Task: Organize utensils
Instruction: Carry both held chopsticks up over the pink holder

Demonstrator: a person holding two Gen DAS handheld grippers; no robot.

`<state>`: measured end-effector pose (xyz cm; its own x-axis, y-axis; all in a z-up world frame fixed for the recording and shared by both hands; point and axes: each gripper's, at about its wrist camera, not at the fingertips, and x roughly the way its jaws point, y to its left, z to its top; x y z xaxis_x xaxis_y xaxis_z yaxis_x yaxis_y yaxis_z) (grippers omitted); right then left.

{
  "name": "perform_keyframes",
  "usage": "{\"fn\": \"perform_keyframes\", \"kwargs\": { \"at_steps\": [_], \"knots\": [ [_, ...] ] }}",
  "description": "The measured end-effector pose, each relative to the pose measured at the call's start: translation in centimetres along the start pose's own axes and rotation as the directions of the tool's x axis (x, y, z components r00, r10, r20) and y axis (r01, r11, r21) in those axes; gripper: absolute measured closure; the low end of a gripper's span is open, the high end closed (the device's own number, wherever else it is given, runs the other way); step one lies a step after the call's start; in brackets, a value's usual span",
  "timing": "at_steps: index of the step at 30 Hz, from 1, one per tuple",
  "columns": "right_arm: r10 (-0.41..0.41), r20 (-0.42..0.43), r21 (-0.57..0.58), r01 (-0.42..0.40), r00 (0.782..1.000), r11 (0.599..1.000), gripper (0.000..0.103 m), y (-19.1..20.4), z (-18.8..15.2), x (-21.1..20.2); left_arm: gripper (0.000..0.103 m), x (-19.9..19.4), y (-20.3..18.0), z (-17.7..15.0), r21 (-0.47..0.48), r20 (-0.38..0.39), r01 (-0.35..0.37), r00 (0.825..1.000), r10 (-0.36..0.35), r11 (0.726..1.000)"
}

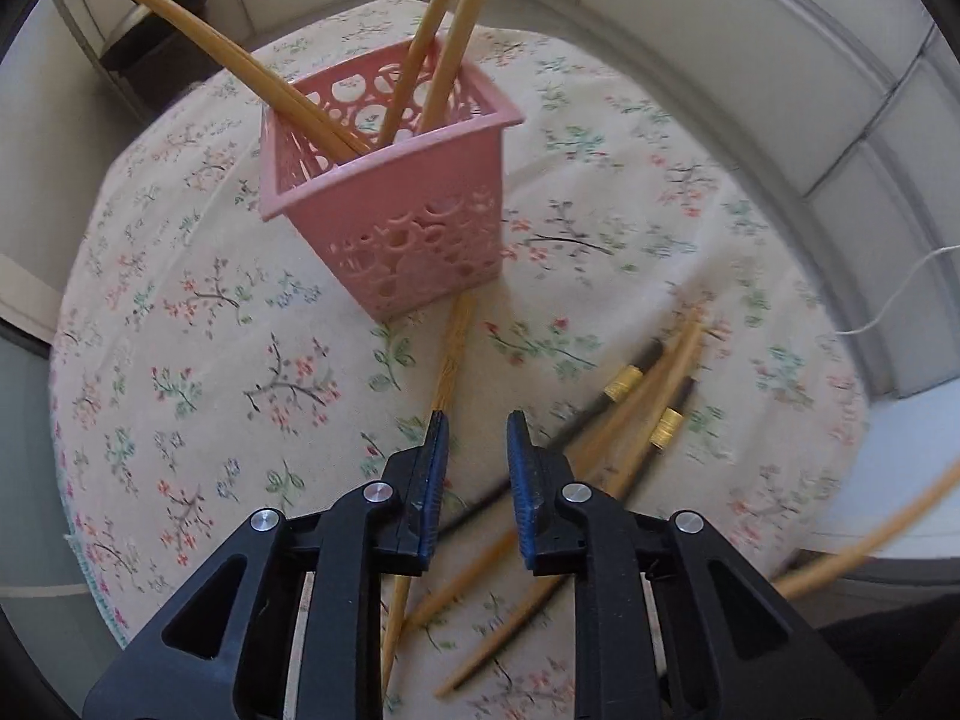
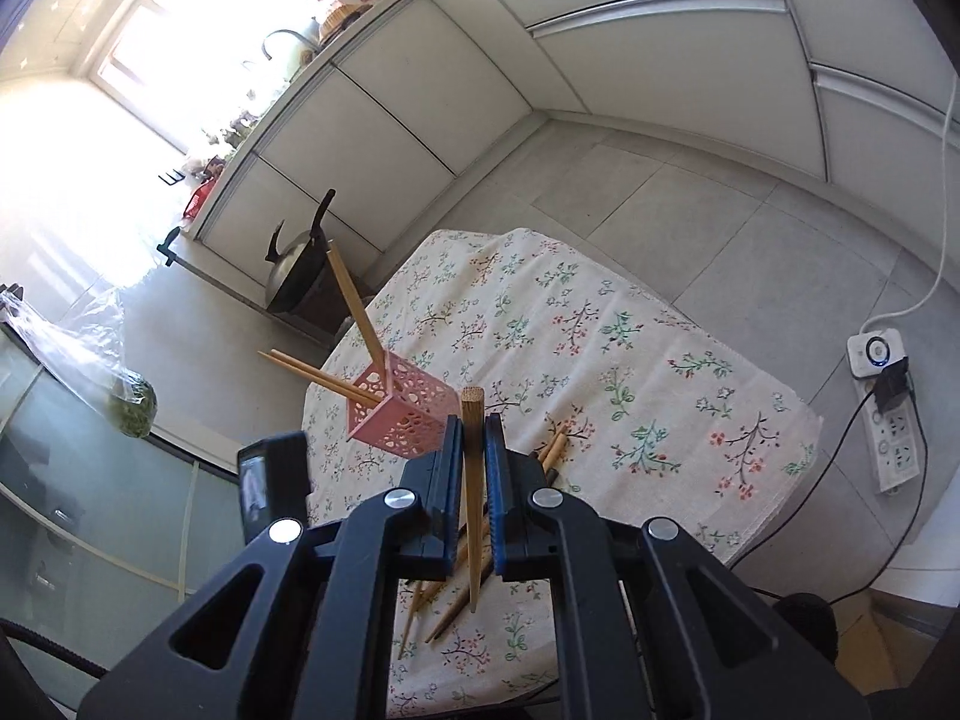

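A bamboo chopstick (image 2: 471,480) stands nearly upright in the lower middle of the right wrist view, clamped between the fingers of the right gripper (image 2: 474,420), its blunt square end poking up above the fingertips and its tapered tip hanging below them, clear of the cloth. So the step in hand looks like the carry: one stick lifted and on its way to the holder.

That holder, a pink perforated basket (image 1: 396,210), sits on the desk in the upper middle of the left wrist view. Four chopsticks already lean out of it, two toward the upper left (image 1: 228,54) and two toward the top centre (image 1: 444,18).

Loose sticks remain on the floral tablecloth (image 1: 198,312): one bamboo chopstick (image 1: 453,354) lies from the basket's near corner down toward the left gripper (image 1: 477,420), and a tangle of bamboo and dark chopsticks with gold bands (image 1: 645,402) lies at the lower right of that view. The left gripper hovers over these with its fingers narrowly apart and nothing between them.

Judging from this, the next move calls for bringing the held stick over the basket's open mouth, tip downward, steering between the leaning sticks so none is knocked, then letting go. The light basket might tip if nudged.

Beyond the desk are a tiled floor, cabinets, and a dark pot with a lid (image 2: 297,276).
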<state>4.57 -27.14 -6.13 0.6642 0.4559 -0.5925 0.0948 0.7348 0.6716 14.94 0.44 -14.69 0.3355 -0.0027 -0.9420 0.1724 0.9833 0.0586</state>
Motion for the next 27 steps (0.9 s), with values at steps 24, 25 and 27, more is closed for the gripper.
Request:
{"fn": "perform_keyframes", "kwargs": {
  "at_steps": [24,25,27],
  "knots": [
    [0.031,-0.057,0.078,-0.026,0.998,0.997,0.095,-2.2,0.6,0.5,0.095,3.2,0.1,0.2,0.076,0.009,-0.033,0.999,0.033,0.997],
    [0.034,-0.058,0.074,-0.030,0.998,0.997,0.095,-2.0,0.6,0.5,0.096,2.7,0.0,-0.2,0.082,0.025,-0.028,0.999,0.026,0.996],
    [0.041,-0.055,0.061,-0.037,0.998,0.997,0.095,-1.7,0.4,0.4,0.096,1.2,0.0,-0.7,0.087,0.072,-0.017,0.997,0.011,0.996]
  ]
}}
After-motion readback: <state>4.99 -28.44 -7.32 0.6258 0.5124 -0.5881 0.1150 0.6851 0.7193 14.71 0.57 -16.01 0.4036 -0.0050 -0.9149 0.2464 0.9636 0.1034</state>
